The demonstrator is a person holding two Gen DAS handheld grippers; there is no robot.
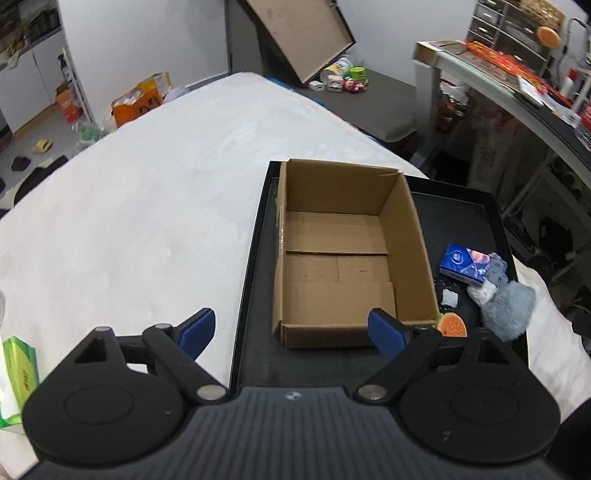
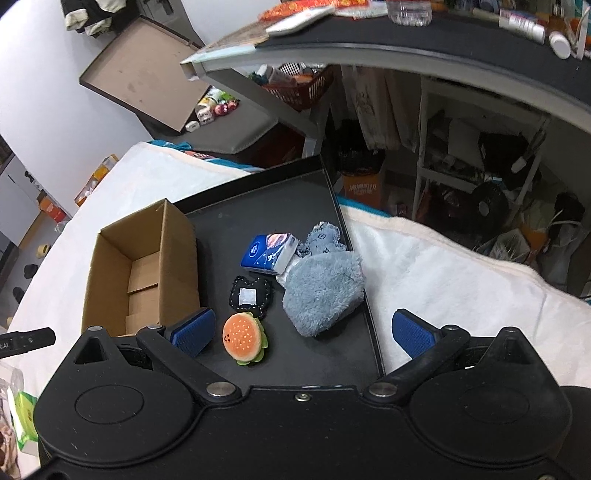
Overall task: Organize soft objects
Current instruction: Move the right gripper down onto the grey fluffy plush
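Observation:
An empty cardboard box (image 1: 340,258) (image 2: 144,273) stands on a black tray (image 1: 458,218) (image 2: 288,195) on the white bed. To its right lie a blue tissue pack (image 2: 269,253) (image 1: 465,264), a grey plush toy (image 2: 321,288) (image 1: 508,306), a burger plush (image 2: 244,338) (image 1: 452,325) and a small black pad with a white patch (image 2: 249,295) (image 1: 448,295). My left gripper (image 1: 291,332) is open and empty, just before the box's near wall. My right gripper (image 2: 303,332) is open and empty, above the tray's near end, the burger plush between its fingers.
A white blanket (image 1: 166,192) covers the bed to the left of the tray. A green tissue pack (image 1: 18,369) lies at the near left. A cluttered desk (image 2: 406,48) and shelves stand to the right. A brown board (image 1: 306,33) leans on the far wall.

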